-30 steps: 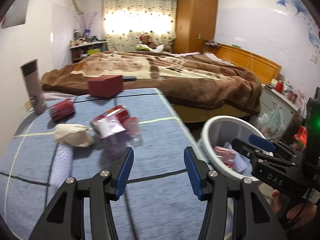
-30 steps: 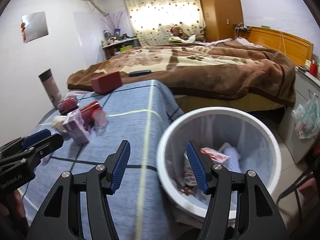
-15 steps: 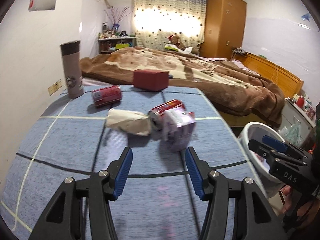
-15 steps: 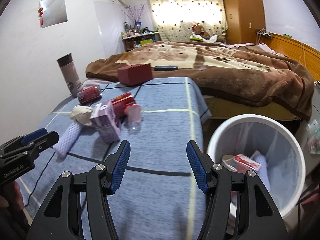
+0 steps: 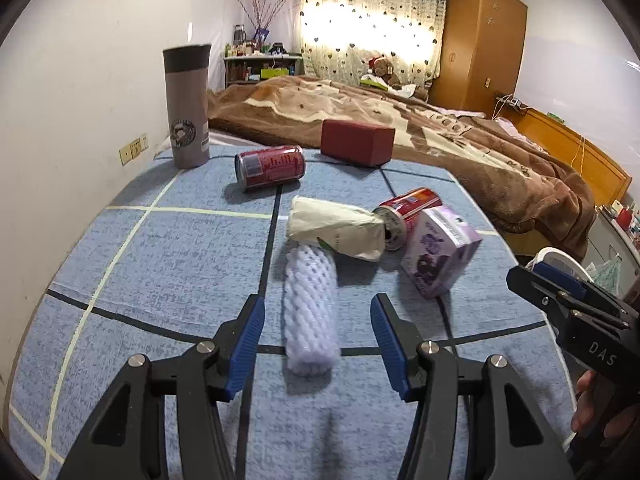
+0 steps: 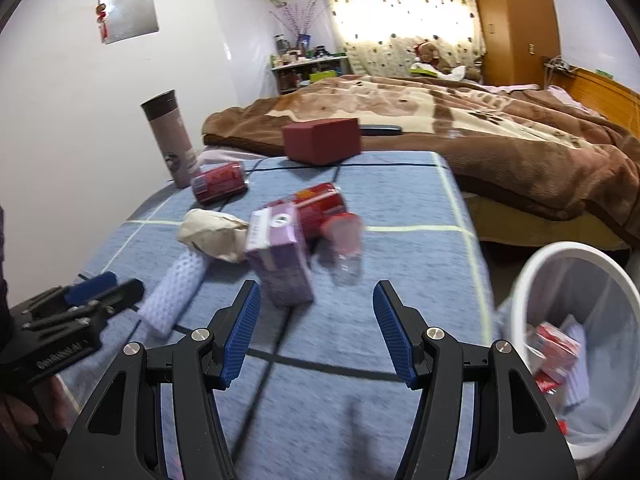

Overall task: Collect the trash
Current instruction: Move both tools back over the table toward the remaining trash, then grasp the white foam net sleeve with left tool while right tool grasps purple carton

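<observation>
1. Left gripper [image 5: 316, 344] fingers spread, empty, lined up either side of the foam sleeve [image 5: 310, 312]: likely next pick.
2. Right gripper [image 6: 316, 330] spread, empty, facing the carton [image 6: 280, 258].
3. Bin [image 6: 516, 304] stands right of the table, handy for drops.

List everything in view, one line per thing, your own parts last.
foam net sleeve: 1, white, nearest on the table
paper bag: 1, cream, crumpled, mid-table
purple carton: 1, beside the bag
soda cans: 2, red, lying down
plastic cup: 1, clear, red rim
tumbler: 1, grey, upright, far corner
red box: 1, far edge
bin: 1, white, beside the table, trash inside
left tongs: open
right tongs: open
</observation>
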